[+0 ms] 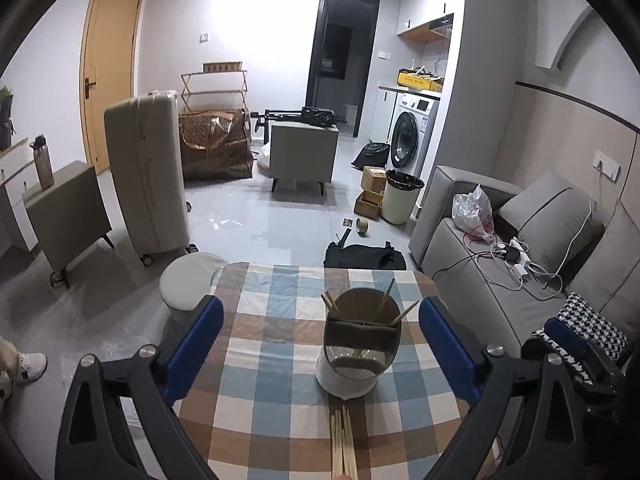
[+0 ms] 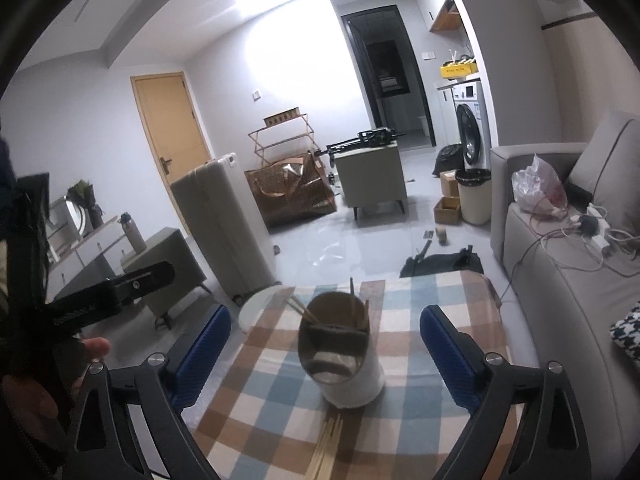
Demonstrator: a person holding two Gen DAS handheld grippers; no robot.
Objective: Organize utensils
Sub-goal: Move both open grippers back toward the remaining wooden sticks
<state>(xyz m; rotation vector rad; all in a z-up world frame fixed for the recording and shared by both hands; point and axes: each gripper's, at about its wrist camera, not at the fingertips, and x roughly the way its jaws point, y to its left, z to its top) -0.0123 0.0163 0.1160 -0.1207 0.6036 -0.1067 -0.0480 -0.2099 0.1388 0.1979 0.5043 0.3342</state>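
— While both tongs hover above the tabletop (image 1: 256, 364), what stands around them?

— A round stool (image 1: 188, 280) sits at the far left corner, a grey sofa (image 1: 496, 276) runs along the right, and a black bag (image 1: 364, 257) lies on the floor beyond. Nothing blocks the holder.

— Materials?

— Checked cloth in blue, brown and white; a white cylindrical holder (image 1: 358, 344) with a dark divider; thin wooden chopsticks.

— How many?

— About four chopsticks in the holder (image 1: 386, 300), and a bundle (image 1: 343, 448) flat on the cloth just in front of it; I cannot count those.

— The tongs?

— Left tongs (image 1: 320, 352) and right tongs (image 2: 324, 354) both gape wide, blue pads empty, the holder between them untouched.
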